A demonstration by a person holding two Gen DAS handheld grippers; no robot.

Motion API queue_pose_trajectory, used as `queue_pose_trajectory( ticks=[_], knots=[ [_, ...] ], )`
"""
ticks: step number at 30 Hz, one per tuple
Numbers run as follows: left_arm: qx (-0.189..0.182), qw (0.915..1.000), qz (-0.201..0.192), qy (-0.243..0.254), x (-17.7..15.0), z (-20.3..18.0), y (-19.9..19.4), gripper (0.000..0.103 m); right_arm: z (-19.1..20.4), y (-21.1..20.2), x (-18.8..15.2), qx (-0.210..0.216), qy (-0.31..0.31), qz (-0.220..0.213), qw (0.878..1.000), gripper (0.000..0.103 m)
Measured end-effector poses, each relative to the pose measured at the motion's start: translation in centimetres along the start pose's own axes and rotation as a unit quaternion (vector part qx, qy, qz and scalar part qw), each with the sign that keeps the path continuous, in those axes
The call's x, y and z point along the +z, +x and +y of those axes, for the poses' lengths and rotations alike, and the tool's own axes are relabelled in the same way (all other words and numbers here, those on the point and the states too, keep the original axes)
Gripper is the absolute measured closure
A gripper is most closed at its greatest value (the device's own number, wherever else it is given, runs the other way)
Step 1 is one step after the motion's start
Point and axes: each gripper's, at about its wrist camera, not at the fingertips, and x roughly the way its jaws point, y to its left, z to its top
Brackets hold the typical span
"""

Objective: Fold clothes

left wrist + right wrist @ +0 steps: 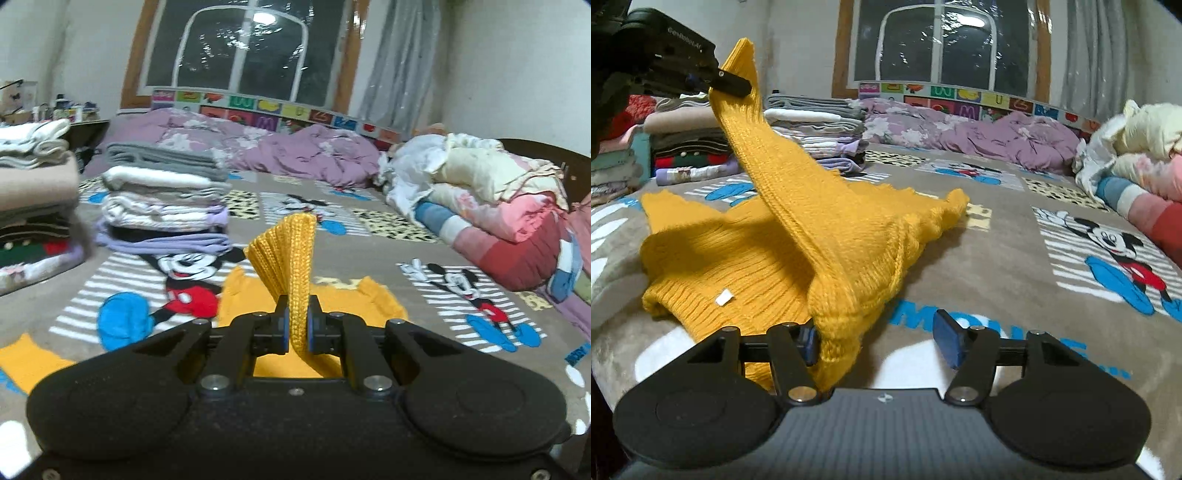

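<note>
One white tag [724,297] on yellow sweater [768,251]

The grey plush cartoon-mouse blanket [997,236] on the bed carries large blue letters just ahead of the right gripper's blue pads; "MOU" reads clearly, the rest runs under the gripper and blurs. Near that blanket's right edge in the left wrist view, small blue lettering [576,355] is too blurred to read. The black left gripper body [670,48] bears small white print, too faint to make out. The colourful tiled headboard panel [964,103] behind the blanket shows single letters, among them "M" and "U".
</note>
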Motion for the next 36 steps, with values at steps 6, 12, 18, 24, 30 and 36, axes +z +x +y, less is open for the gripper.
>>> queue_pose_trajectory(
  ticks=[6,12,18,24,30,36],
  knots=[
    [0.02,0.9998,0.001,-0.01,-1.2,2.0,-0.4,0.095,1.1,0.0,0.1,0.004,-0.028,0.0,1.0,0.048],
    [0.039,0.9988,0.021,-0.024,-3.2,4.1,-0.2,0.095,1.3,-0.2,-0.1,0.01,-0.036,0.006,0.999,0.048],
    [0.05,0.9976,0.036,-0.031,-5.4,5.3,0.0,0.095,1.5,-0.4,-0.2,0.013,-0.041,0.011,0.999,0.048],
    [0.057,0.9969,0.049,-0.026,-6.7,6.0,1.5,0.095,1.8,-0.9,-0.4,0.019,-0.052,0.013,0.998,0.048],
    [0.048,0.998,0.039,-0.008,-6.5,6.0,2.6,0.096,2.6,-2.9,-0.5,0.039,-0.093,-0.004,0.995,0.05],
    [0.046,0.9983,0.036,-0.009,-6.5,6.3,2.9,0.095,3.8,-3.5,0.1,0.098,-0.098,-0.048,0.989,0.05]
  ],
)
